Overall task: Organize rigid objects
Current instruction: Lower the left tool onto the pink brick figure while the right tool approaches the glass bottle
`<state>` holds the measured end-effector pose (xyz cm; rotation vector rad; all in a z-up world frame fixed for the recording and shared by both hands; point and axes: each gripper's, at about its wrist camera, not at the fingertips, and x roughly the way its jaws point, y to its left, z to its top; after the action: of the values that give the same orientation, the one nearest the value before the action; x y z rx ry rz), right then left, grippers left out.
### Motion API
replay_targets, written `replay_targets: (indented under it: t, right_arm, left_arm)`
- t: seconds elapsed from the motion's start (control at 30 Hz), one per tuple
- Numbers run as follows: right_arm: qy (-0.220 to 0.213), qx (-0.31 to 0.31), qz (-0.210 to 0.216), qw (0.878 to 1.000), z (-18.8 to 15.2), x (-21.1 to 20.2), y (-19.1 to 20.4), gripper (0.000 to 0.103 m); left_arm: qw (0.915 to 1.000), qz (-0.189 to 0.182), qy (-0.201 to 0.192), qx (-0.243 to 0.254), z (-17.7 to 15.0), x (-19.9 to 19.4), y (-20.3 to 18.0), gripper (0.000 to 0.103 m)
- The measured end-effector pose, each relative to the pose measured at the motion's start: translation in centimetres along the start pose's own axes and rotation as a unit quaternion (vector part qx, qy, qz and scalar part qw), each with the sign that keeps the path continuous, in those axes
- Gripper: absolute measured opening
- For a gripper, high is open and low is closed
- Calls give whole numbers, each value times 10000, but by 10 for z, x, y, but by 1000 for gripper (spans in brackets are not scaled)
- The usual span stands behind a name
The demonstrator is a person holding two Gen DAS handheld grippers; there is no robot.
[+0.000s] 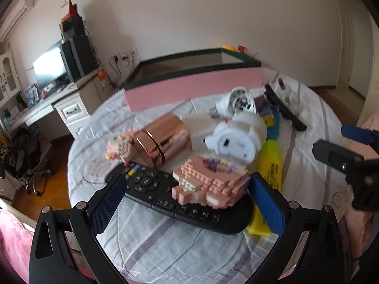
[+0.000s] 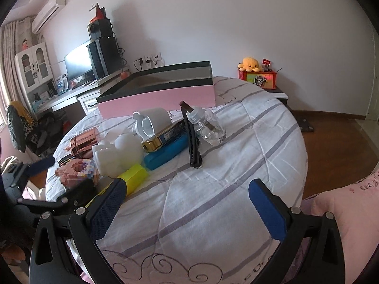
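Lying cluttered on striped bedding (image 2: 236, 142). Closing in with left gripper (image 1: 189, 203), jaws spread wide, flanking pink brick model (image 1: 210, 184) resting atop black remote (image 1: 165, 194). Likely needing squeezing, then carrying toward pink box (image 1: 194, 87). Hovering right gripper (image 2: 187, 210), spread, gripping nothing.

Left wrist view close over remote (image 1: 180, 196); right wrist view farther back; both face pink box (image 2: 156, 99).

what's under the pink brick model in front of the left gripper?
The pink brick model sits on a black remote lying on the bedsheet. The remote's buttons beneath the model are covered. Left gripper is open around both.
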<state>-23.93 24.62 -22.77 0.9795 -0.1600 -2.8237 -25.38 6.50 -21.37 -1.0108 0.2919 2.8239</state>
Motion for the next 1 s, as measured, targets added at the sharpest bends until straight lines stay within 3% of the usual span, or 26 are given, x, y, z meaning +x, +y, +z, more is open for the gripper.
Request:
replay_targets:
  t: [0.1,0.2,0.23,0.77,1.0]
  right_arm:
    - [49,-6,55,10000,2,6,-1,103]
    - [107,13,130,9999,4,13,-3,103]
    - [118,10,145,9998,4,14,-3,103]
    - [160,166,-27,9997,31,37,-19,103]
    - [251,406,207,9986,52,61,-31,103]
  left_arm:
    - [9997,-158,66,-162,-1,4,4,100]
    - [9994,-307,84,-94,2,6,2,78]
    - [9993,-355,72,-57,3,6,1,63]
    - [9977,-635,-109,-210,23,-8,24,63]
    - [9978,-578,-187,-258,36,-5,34,63]
